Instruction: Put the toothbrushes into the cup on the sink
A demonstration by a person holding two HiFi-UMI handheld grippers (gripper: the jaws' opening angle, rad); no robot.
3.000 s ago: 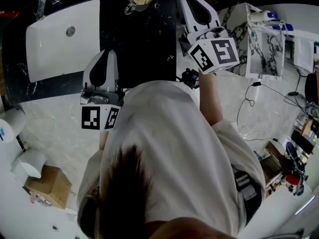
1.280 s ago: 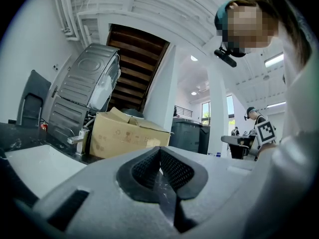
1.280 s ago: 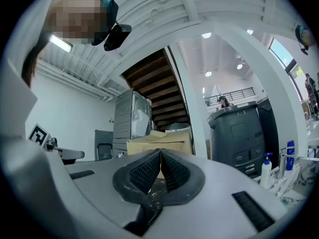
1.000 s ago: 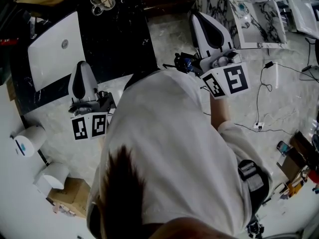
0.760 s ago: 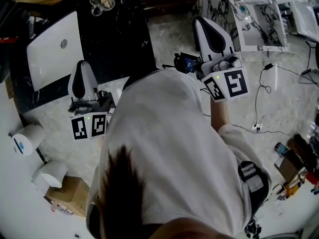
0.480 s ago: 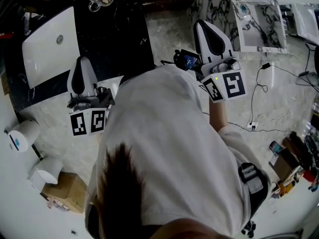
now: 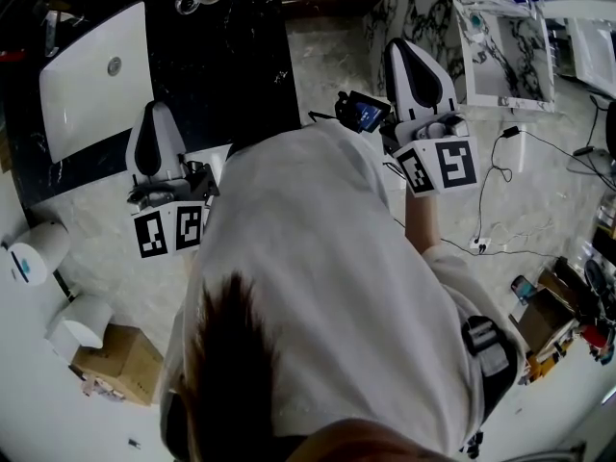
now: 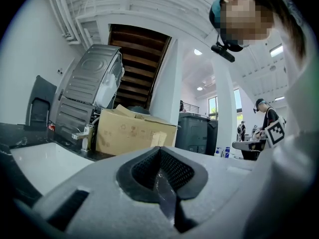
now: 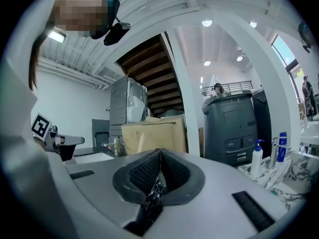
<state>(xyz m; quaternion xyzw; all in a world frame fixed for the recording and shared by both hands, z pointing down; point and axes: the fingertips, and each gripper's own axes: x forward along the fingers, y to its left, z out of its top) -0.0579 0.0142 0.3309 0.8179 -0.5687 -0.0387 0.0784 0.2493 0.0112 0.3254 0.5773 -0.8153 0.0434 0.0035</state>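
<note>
We have backed our left gripper (image 7: pixel 154 107) and right gripper (image 7: pixel 403 43) away from the sink (image 7: pixel 85 94); both sets of jaws are pressed together, empty.

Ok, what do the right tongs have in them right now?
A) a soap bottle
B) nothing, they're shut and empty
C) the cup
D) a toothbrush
B: in the right gripper view the right tongs have their jaws pressed together, with no toothbrush or anything else between them.

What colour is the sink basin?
White; the sink basin shows best in the head view.
</note>
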